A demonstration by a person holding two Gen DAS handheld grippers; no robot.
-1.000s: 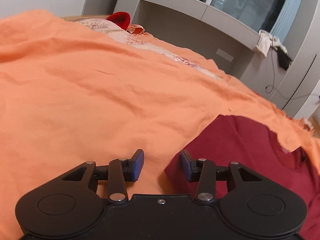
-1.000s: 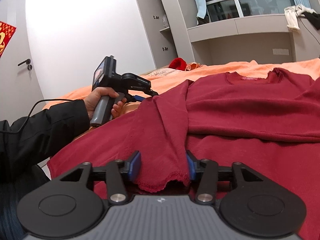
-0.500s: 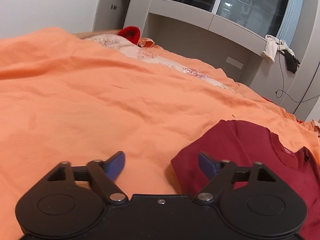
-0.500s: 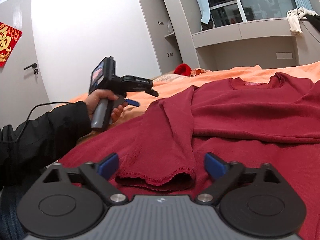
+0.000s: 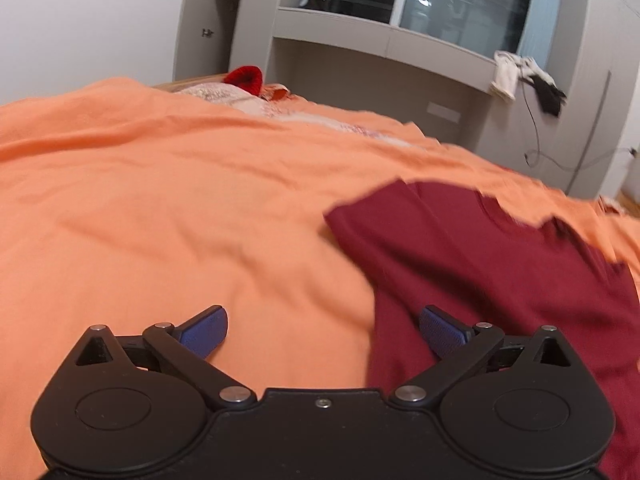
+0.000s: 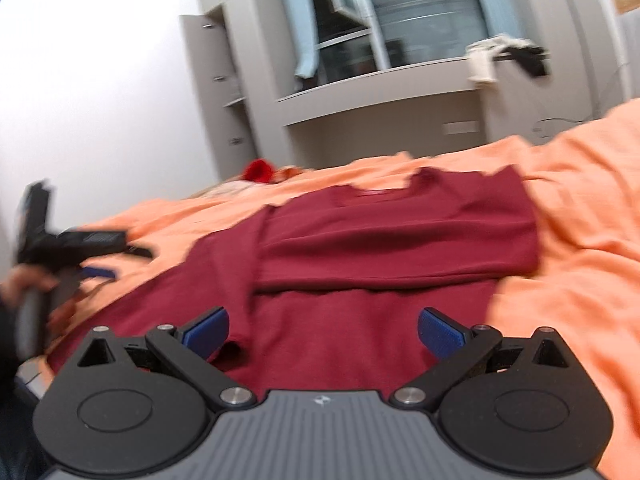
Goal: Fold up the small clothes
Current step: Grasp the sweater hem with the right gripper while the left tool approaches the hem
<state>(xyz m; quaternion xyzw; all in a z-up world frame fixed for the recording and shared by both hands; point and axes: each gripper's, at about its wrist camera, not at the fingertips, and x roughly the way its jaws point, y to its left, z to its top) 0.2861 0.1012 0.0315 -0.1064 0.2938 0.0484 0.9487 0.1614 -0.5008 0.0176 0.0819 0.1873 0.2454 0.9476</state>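
A dark red sweater (image 6: pixel 380 248) lies flat on the orange bedspread (image 6: pixel 580 240), both sleeves folded in over its body, collar at the far end. It also shows in the left wrist view (image 5: pixel 480 252) at the right. My right gripper (image 6: pixel 323 330) is wide open and empty, above the sweater's near hem. My left gripper (image 5: pixel 323 330) is wide open and empty, over the bedspread (image 5: pixel 160 208) at the sweater's left edge. The left gripper also shows, blurred, at the left of the right wrist view (image 6: pixel 96 256).
A red knit item (image 5: pixel 244 77) and patterned bedding (image 5: pixel 256 104) lie at the far end of the bed. Grey cabinets and a window shelf (image 5: pixel 380 44) stand behind. White and dark cloths (image 5: pixel 520 76) hang off the shelf. A cable (image 5: pixel 536 136) hangs down the wall.
Both grippers opened wide; the right one let go of the sleeve cuff, which now lies on the sweater. Both grippers pulled back and up, the right swinging rightwards.
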